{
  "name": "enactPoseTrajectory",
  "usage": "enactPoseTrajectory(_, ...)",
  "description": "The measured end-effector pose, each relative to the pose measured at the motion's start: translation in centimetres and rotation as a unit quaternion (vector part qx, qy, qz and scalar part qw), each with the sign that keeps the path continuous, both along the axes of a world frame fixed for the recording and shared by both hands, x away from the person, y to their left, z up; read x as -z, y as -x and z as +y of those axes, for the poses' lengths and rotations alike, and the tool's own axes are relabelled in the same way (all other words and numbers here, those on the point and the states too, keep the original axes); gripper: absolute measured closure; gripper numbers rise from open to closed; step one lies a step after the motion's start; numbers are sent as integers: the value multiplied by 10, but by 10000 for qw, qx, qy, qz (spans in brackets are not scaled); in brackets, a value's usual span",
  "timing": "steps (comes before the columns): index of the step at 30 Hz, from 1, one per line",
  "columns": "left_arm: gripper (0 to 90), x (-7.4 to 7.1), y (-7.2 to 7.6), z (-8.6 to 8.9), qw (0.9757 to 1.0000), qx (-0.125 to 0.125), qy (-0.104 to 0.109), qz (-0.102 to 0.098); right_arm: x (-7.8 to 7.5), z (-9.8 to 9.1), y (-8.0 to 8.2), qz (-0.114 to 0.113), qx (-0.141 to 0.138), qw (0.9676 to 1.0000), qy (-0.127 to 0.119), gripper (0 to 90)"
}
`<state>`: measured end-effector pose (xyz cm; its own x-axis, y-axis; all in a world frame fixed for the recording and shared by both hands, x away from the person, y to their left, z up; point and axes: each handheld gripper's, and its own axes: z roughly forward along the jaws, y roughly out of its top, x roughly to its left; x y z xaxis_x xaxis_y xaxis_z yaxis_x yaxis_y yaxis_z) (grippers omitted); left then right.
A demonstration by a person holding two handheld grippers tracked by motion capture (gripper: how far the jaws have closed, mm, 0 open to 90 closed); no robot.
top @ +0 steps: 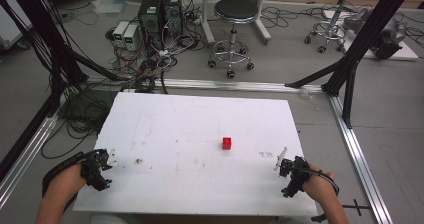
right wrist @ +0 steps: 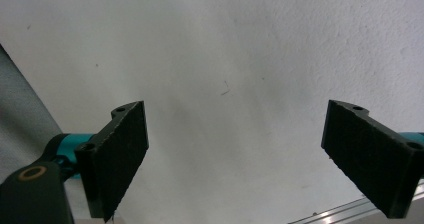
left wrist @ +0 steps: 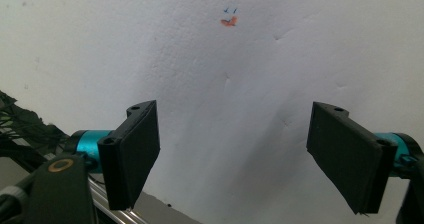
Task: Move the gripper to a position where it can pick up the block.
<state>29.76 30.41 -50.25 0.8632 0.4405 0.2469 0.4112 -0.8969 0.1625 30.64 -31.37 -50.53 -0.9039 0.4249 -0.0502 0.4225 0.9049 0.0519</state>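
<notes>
Table: white rectangular board [top: 190, 134], faintly scuffed.
On it: small red block [top: 227, 143], right of centre.
Mark: orange smudge [left wrist: 229, 21].

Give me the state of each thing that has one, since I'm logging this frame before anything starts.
left gripper: open, empty, over the white board
right gripper: open, empty, at the board's right edge
red block: resting on the board, untouched, apart from both grippers

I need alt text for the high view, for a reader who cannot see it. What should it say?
A small red block sits alone right of centre on a white table. A person holds the left hand-held gripper and the right hand-held gripper at its near corners, both apart from the block. Two stools stand beyond.
</notes>
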Motion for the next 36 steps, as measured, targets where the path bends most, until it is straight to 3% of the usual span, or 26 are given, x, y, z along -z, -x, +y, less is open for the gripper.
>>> enactPoseTrajectory(12,215,0,1,-3,9999,142,39,-8,-4,0,0,-52,2,10000,-10,108)
enactPoseTrajectory(23,215,1,1,-2,9999,91,75,23,-12,-6,-8,-84,-59,9999,-19,108)
enactPoseTrajectory(31,215,2,0,-2,9999,104,89,36,-47,-13,-28,-335,15,9994,-34,108)
enactPoseTrajectory(36,215,3,0,-2,9999,91,98,33,-79,-7,-47,-477,-265,9985,44,108)
